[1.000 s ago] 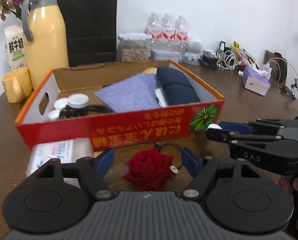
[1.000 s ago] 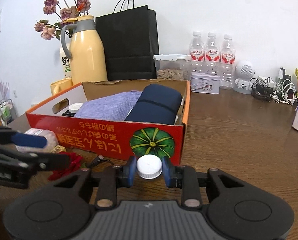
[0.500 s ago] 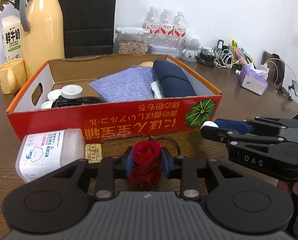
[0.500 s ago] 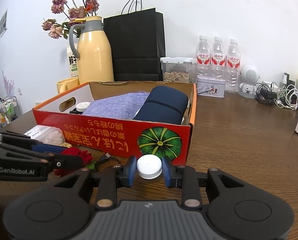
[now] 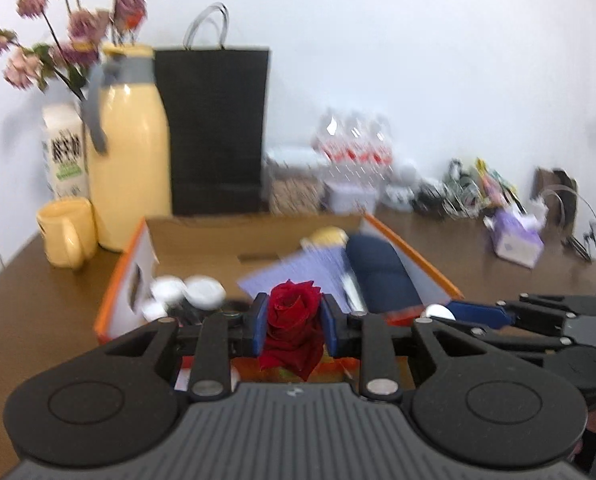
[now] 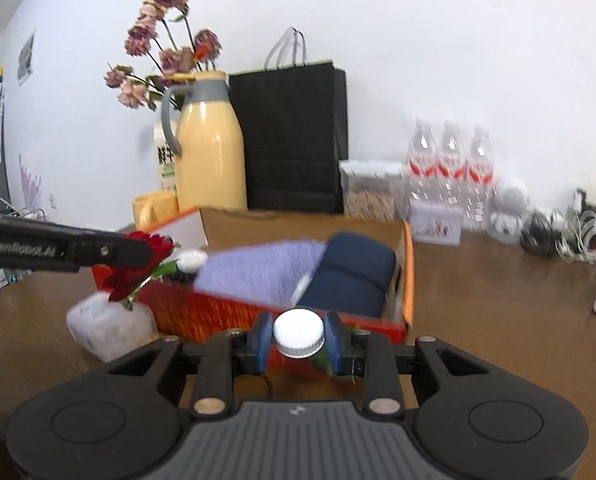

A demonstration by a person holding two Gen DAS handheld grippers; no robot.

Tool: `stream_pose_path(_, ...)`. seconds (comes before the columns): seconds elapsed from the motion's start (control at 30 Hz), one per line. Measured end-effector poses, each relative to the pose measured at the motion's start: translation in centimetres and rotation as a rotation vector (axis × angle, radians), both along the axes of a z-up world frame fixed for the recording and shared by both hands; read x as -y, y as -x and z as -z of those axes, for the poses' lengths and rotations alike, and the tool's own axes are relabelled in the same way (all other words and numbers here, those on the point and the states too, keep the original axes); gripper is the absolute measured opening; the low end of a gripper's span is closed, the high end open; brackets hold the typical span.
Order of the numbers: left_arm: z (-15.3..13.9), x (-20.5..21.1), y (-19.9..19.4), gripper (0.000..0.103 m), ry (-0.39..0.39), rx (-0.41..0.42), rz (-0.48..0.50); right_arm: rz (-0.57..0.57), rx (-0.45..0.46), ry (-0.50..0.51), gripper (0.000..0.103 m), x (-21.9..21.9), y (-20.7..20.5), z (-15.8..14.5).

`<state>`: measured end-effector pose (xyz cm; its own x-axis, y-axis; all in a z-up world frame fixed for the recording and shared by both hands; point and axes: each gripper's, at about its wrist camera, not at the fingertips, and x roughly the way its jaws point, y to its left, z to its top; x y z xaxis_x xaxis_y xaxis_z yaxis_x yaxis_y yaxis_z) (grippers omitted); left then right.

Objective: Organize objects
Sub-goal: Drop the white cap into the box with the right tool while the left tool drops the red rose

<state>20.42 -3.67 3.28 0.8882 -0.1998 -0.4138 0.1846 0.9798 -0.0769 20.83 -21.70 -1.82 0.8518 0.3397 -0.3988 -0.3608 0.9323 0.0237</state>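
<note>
My left gripper (image 5: 293, 326) is shut on a red rose (image 5: 292, 326) and holds it in the air above the front wall of the red and orange cardboard box (image 5: 122, 276). The rose also shows in the right wrist view (image 6: 140, 266), hanging from the left gripper (image 6: 150, 250). My right gripper (image 6: 298, 334) is shut on a white bottle cap (image 6: 298, 332), in front of the box (image 6: 408, 276); it also shows at the right of the left wrist view (image 5: 442, 314). The box holds a purple cloth (image 5: 302, 270), a navy roll (image 5: 380, 274) and white lids (image 5: 202, 290).
A yellow thermos (image 5: 128, 160), yellow mug (image 5: 66, 230), milk carton (image 5: 64, 152), black paper bag (image 5: 214, 128), water bottles (image 5: 352, 144), cables and a purple tissue pack (image 5: 516, 238) stand behind the box. A clear plastic container (image 6: 106, 326) lies on the table left of the box.
My left gripper closed on the rose on the table, then lifted it up to the box's front wall. My right gripper also rose, still holding the cap.
</note>
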Motion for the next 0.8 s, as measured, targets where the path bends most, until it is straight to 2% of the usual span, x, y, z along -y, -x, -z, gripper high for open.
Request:
stream_pose_path(0.27,-1.2,-2.5,-3.3,0.028,0.022,0.053,-0.088,-0.009,0.057,0.027,0.027,-3.5,-3.9,-2.7)
stream_pose_path(0.43,0.1,-3.3,-6.1,0.028,0.026,0.044,-0.139,0.036,0.038,0.015,0.027,-4.9,-7.4,-2.2)
stream_pose_path(0.6,1.9,-3.5,-7.9,0.030,0.004,0.028,-0.149,0.068,0.017,0.003,0.027,-5.1,-8.8,-0.5)
stream_pose_path(0.7,2.6,-3.4,-8.1,0.041,-0.031,0.024,-0.157,0.075,-0.004,-0.007,0.027,-4.7,-9.2,0.2)
stream_pose_path(0.73,2.7,-3.4,-8.1,0.054,-0.038,0.023,-0.159,0.079,-0.011,-0.008,0.028,-4.6,-9.2,0.4)
stream_pose_path(0.77,2.7,-3.5,-7.9,0.074,-0.039,0.026,-0.164,0.080,-0.021,-0.008,0.036,-4.5,-9.2,0.6)
stream_pose_path(0.8,2.7,-3.6,-7.7,0.084,-0.037,0.038,-0.176,0.080,-0.030,-0.009,0.050,-4.4,-9.2,0.7)
